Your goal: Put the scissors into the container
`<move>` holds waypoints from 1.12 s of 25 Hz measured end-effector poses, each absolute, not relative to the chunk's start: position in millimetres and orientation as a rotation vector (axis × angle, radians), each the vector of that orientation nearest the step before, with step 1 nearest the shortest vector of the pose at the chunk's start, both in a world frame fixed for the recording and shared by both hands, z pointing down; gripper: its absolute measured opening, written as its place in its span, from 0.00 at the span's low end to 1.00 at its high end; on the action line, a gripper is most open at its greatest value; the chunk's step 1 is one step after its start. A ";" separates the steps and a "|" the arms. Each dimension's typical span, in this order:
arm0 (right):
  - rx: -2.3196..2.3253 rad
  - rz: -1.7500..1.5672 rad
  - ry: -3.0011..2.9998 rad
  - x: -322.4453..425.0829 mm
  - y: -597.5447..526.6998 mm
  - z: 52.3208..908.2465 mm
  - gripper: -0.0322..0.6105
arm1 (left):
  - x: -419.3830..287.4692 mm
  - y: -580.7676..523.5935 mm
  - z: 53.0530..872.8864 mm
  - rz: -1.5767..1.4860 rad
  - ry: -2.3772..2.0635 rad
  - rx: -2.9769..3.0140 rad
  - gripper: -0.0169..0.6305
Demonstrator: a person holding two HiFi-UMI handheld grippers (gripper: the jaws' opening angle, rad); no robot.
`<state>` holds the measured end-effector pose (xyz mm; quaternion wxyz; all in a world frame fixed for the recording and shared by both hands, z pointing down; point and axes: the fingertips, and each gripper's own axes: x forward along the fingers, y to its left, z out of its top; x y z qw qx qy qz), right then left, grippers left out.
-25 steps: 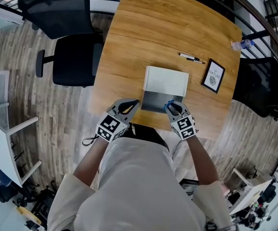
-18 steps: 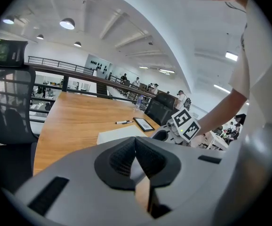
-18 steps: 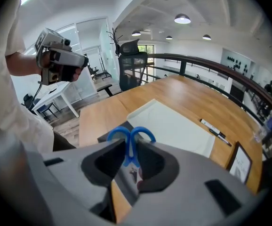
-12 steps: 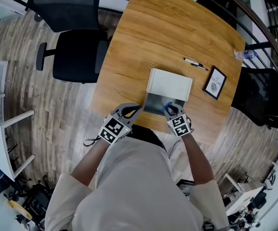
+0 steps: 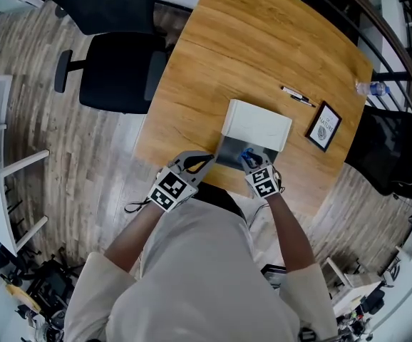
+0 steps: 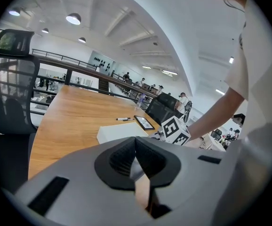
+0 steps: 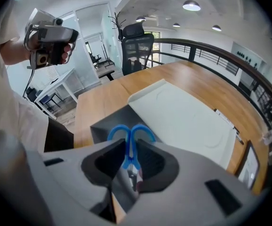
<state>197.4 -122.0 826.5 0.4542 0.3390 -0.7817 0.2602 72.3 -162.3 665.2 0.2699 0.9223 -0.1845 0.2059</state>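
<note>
My right gripper (image 5: 252, 161) is shut on the scissors (image 5: 247, 154). Their blue handles (image 7: 131, 134) poke out past the fingertips and point down at the container. My right gripper (image 7: 131, 157) hangs right over the open grey container (image 7: 108, 122), whose white lid (image 7: 183, 121) lies slid toward the far side. In the head view the grey container (image 5: 227, 150) sits near the table's front edge with the lid (image 5: 258, 125) behind it. My left gripper (image 5: 199, 162) is off to the container's left, jaws together and holding nothing. The white lid (image 6: 119, 133) also shows beyond my left gripper (image 6: 136, 155).
On the wooden table (image 5: 249, 41) a pen (image 5: 297, 96) and a small framed card (image 5: 324, 127) lie to the right of the lid, and a water bottle (image 5: 374, 88) stands at the right edge. Black office chairs stand at the left (image 5: 117, 70) and right (image 5: 388, 148).
My right gripper has sunk toward the grey container with the scissors still in it and has tipped further down. My left gripper has hardly moved.
</note>
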 end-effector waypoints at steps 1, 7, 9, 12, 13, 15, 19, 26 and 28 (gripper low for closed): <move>0.833 0.654 -1.927 196.8 -121.7 830.0 0.18 | 70.9 -164.6 666.1 0.554 -0.505 2.482 0.02; 0.781 0.649 -1.896 192.7 -125.7 841.0 0.18 | 64.3 -174.9 670.0 0.550 -0.538 2.460 0.02; 0.775 0.656 -1.882 190.9 -126.4 844.2 0.18 | 63.3 -176.2 671.3 0.553 -0.542 2.456 0.02; 0.767 0.666 -1.851 189.4 -127.0 854.1 0.19 | 62.7 -178.2 672.7 0.557 -0.548 2.454 0.02; 0.759 0.662 -1.844 188.6 -127.4 857.7 0.19 | 62.8 -179.1 673.3 0.556 -0.550 2.453 0.02; 0.742 0.652 -1.830 187.1 -126.9 865.2 0.19 | 62.7 -180.9 674.7 0.553 -0.556 2.448 0.02; 0.725 0.644 -1.795 184.7 -125.1 876.6 0.19 | 58.3 -184.2 678.3 0.548 -0.578 2.433 0.02; 0.685 0.552 -1.736 184.5 -122.9 890.8 0.19 | 41.0 -180.3 686.5 0.560 -0.632 2.390 0.02; 0.684 0.547 -1.724 185.6 -123.1 894.6 0.19 | 33.9 -177.0 691.1 0.562 -0.651 2.371 0.02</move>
